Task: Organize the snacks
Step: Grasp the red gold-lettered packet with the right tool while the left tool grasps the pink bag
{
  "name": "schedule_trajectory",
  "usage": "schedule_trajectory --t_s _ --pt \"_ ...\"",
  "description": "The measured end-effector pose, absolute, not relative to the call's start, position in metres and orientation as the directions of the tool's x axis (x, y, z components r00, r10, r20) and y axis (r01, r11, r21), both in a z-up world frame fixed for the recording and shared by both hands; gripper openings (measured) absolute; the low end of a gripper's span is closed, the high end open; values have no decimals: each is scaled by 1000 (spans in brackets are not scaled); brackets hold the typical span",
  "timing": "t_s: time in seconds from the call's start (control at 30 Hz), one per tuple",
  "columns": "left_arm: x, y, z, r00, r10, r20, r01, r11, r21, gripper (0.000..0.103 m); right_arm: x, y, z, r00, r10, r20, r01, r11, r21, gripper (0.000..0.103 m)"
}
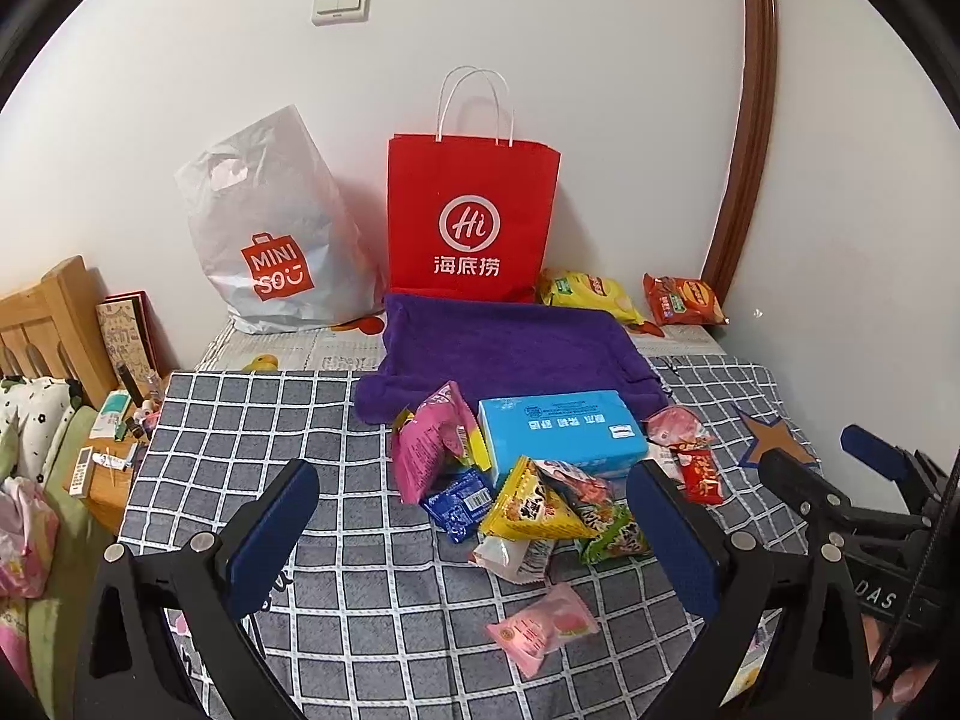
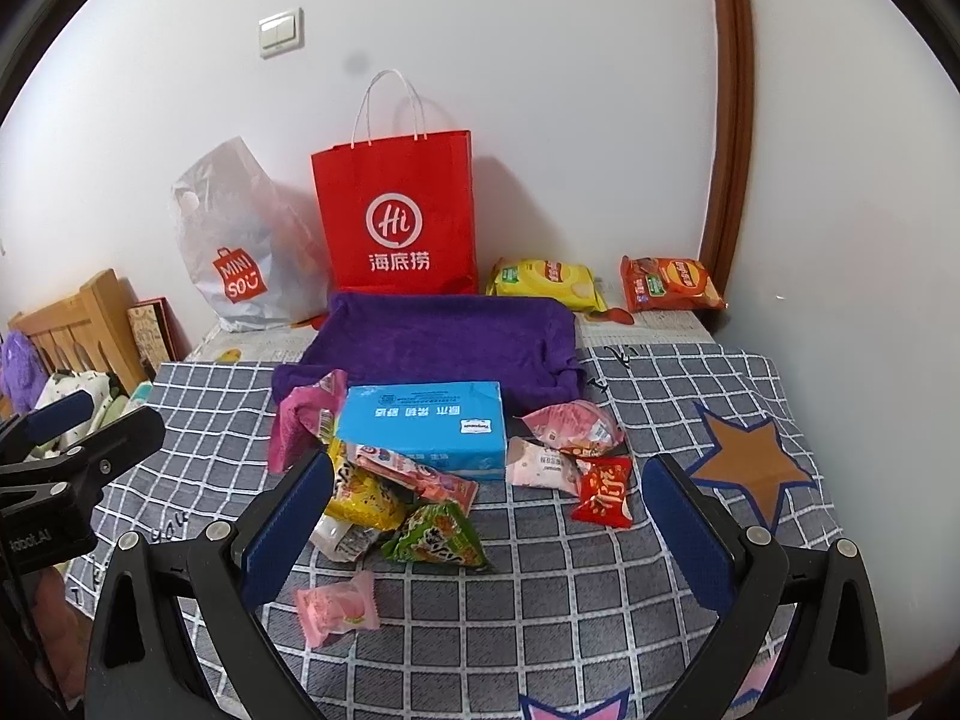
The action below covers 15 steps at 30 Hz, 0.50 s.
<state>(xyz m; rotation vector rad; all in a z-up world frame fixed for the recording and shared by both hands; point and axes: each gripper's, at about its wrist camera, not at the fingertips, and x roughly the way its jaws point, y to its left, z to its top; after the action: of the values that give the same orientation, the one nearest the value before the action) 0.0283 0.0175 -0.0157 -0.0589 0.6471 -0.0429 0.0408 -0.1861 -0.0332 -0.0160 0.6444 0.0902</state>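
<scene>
A pile of snack packets lies on the checked bed cover around a blue box (image 1: 561,429) (image 2: 423,426): a pink bag (image 1: 429,450) (image 2: 300,423), a yellow packet (image 1: 531,504), a green packet (image 2: 435,537), a red packet (image 2: 606,489) and a small pink packet (image 1: 543,627) (image 2: 336,603) nearest me. A red paper bag (image 1: 471,216) (image 2: 396,213) stands at the wall behind a purple towel (image 1: 510,354) (image 2: 444,342). My left gripper (image 1: 474,531) and my right gripper (image 2: 489,525) are both open and empty, held above the near side of the pile.
A grey Miniso plastic bag (image 1: 270,240) (image 2: 240,252) leans left of the red bag. Yellow (image 1: 585,294) (image 2: 546,282) and red (image 1: 684,300) (image 2: 669,282) chip bags lie at the wall to the right. A wooden headboard (image 1: 54,324) and cluttered bedside table (image 1: 111,474) are at left.
</scene>
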Motion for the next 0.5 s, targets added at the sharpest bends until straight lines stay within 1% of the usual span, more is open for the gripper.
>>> schedule_trajectory --t_s 0.1,0.17,0.4,0.5 --pt "39 17 -22 777 -61 -627 33 998 -56 103 53 -188 -39 784 77 -615 -86 996 15 102" --pt "45 20 -26 769 -85 -634 45 996 -79 103 62 -190 -44 775 75 -628 -83 996 16 102" --pt "68 30 -41 752 -56 -657 -20 994 -107 103 89 -195 -62 747 4 -664 -48 998 -48 102" --pt "79 33 -49 743 -58 -667 -24 993 -113 103 97 -202 -74 730 5 -684 -62 996 -59 102"
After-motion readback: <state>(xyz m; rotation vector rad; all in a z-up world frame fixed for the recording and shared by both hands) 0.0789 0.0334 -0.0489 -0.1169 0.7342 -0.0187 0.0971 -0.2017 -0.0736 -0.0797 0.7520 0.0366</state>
